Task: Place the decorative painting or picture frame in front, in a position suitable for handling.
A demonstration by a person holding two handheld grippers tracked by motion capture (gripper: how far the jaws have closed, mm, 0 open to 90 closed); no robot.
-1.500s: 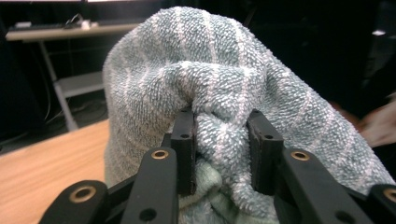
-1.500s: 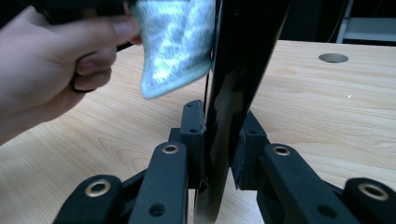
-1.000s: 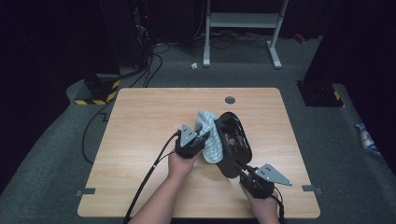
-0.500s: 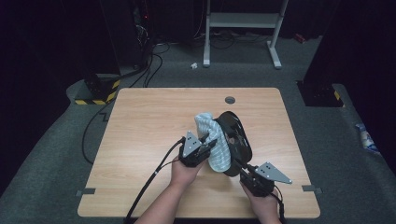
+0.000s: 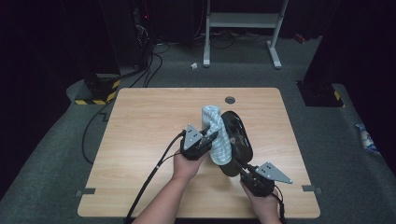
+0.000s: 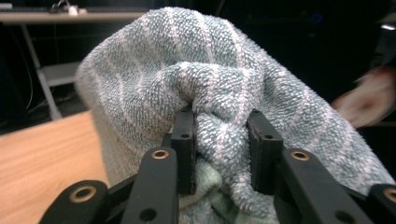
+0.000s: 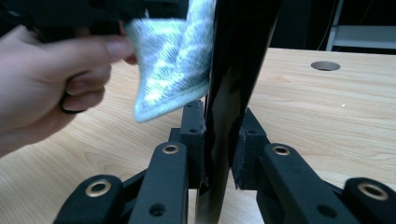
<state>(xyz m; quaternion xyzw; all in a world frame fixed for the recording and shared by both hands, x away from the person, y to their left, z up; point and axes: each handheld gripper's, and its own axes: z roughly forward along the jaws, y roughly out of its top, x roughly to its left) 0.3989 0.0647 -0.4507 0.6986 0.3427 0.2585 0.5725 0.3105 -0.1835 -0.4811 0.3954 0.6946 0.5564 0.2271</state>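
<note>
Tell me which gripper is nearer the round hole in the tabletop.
Left. The left gripper, gripping the towel, sits closer to the hole; the right gripper holds the black dish lower down.

Left hand-held gripper (image 5: 211, 138) held mid-desk, pointing up-right, jaws clamped tight on bunched towel (image 6: 224, 93). Left forearm enters from bottom edge, hand (image 5: 187, 164) wrapped around grip. Right hand-held gripper (image 5: 242, 169) lower right, pointing up-left, jaws pinching edge of black plate (image 5: 236, 140). Right hand (image 5: 261, 203) at bottom edge.
</note>
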